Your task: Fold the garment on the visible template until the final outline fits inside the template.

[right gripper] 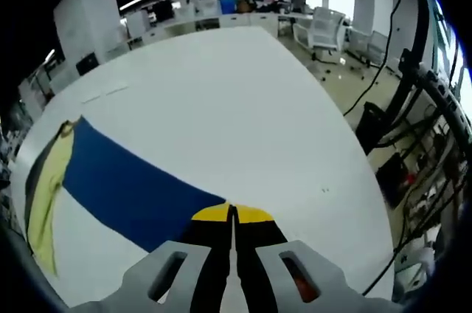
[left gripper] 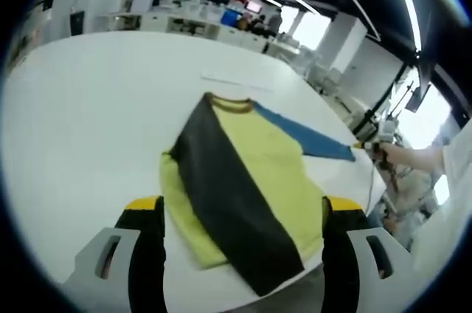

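The right hand-held gripper (right gripper: 232, 217) is clenched on the blue sleeve (right gripper: 133, 187), stretched away from the garment (left gripper: 243, 180). The left hand-held gripper (left gripper: 243, 217) hovers released over the hem.

Open white tabletop lying all around the garment

The white table (left gripper: 88, 106) is offering bare surface to the left of and beyond the yellow, black and blue shirt (left gripper: 243, 180), which is covering the near middle. The right gripper (right gripper: 232, 217), with jaws pressed together on the blue sleeve (right gripper: 125, 187), is occupying the table's right edge. Past that edge, dark cables (right gripper: 391, 106) and an office chair (right gripper: 324, 32) are crowding the floor, and desks (left gripper: 199, 21) are lining the far side.
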